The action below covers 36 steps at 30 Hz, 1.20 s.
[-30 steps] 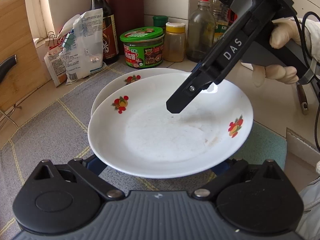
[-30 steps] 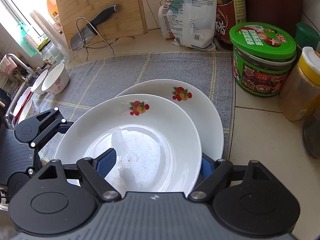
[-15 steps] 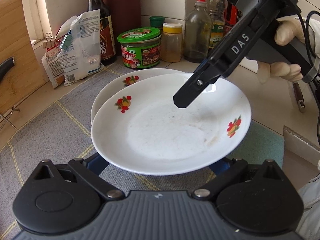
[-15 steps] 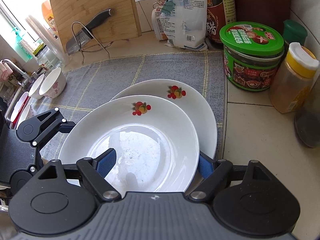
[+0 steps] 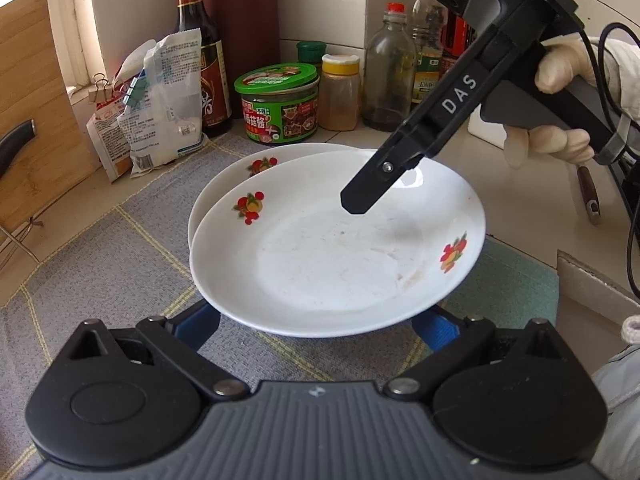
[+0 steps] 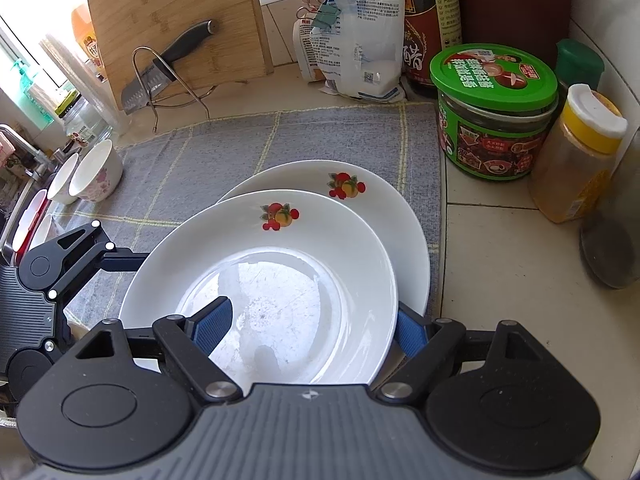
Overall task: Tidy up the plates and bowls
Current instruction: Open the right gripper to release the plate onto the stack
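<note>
- Two round, glossy white plates, fruit-printed; upper plate [image 6: 280, 280] overlaps lower plate [image 6: 380, 216] on the woven grey mat [image 6: 224, 152].
- Right gripper [image 6: 308, 326]: blue pads astride the upper plate's rim, one inside, one outside; contact unclear.
- Left gripper [image 5: 316, 326]: fingertips hidden under that plate; grip impossible to read.
- Small bowls [image 6: 96, 176] at mat's far edge, partly cut off.

White fruit-print upper plate [image 6: 280, 280] tilted over matching lower plate [image 6: 384, 208], two small bowls [image 6: 96, 176] apart
</note>
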Each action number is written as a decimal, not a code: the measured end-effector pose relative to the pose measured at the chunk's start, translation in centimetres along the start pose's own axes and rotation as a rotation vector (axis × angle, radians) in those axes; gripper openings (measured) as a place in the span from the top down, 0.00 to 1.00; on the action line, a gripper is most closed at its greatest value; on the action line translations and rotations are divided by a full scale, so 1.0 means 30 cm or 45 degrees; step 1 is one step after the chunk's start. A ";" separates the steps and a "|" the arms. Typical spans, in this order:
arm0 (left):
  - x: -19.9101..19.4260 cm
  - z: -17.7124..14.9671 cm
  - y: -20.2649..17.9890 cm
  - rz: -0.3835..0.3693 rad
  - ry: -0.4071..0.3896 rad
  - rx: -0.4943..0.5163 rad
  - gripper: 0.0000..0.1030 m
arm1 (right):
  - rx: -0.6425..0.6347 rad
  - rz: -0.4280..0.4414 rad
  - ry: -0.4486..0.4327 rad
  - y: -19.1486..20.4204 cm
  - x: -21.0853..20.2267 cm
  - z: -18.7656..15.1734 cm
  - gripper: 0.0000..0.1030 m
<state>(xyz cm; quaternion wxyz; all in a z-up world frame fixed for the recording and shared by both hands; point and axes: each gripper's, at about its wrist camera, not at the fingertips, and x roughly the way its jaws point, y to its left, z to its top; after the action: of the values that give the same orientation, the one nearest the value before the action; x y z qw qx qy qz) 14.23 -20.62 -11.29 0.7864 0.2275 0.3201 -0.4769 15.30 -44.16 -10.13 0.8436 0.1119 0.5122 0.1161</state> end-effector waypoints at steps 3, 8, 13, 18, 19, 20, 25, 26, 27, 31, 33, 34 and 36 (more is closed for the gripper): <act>-0.004 -0.005 0.000 -0.005 -0.005 0.001 0.02 | 0.005 -0.008 0.000 0.002 -0.002 0.000 0.14; -0.007 -0.006 0.003 -0.015 -0.004 -0.003 0.02 | 0.014 -0.021 0.001 0.006 -0.005 0.001 0.14; -0.019 -0.010 0.006 -0.019 -0.010 0.000 0.02 | 0.029 -0.028 -0.002 0.005 -0.009 -0.002 0.14; -0.024 -0.013 0.007 -0.021 -0.012 0.010 0.02 | 0.038 -0.035 -0.003 0.007 -0.012 -0.004 0.14; -0.026 -0.013 0.008 -0.022 -0.013 0.010 0.02 | 0.041 -0.037 -0.003 0.007 -0.014 -0.005 0.14; -0.028 -0.013 0.008 -0.022 -0.016 0.010 0.02 | 0.046 -0.037 -0.004 0.006 -0.015 -0.005 0.14; -0.027 -0.011 0.009 -0.031 -0.014 0.012 0.02 | 0.068 -0.039 -0.013 0.004 -0.028 -0.013 0.14; -0.028 -0.011 0.008 -0.033 -0.015 0.012 0.02 | 0.073 -0.040 -0.017 0.004 -0.032 -0.015 0.13; -0.029 -0.011 0.006 -0.032 -0.016 0.013 0.02 | 0.078 -0.043 -0.018 0.003 -0.035 -0.017 0.13; -0.025 -0.011 0.007 -0.032 -0.013 0.013 0.02 | 0.090 -0.047 -0.025 0.001 -0.044 -0.023 0.13; -0.025 -0.010 0.008 -0.032 -0.019 0.010 0.02 | 0.086 -0.052 -0.022 0.004 -0.044 -0.022 0.13; -0.025 -0.008 0.008 -0.032 -0.020 0.009 0.02 | 0.085 -0.055 -0.021 0.005 -0.044 -0.023 0.12; -0.023 -0.005 0.010 -0.026 -0.027 0.004 0.02 | 0.086 -0.058 -0.021 0.008 -0.042 -0.024 0.12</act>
<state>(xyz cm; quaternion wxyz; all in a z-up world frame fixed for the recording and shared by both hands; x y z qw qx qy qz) 14.21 -19.98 -10.88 0.7844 0.2205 0.3133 -0.4879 14.07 -44.28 -9.32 0.8459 0.1294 0.5114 0.0786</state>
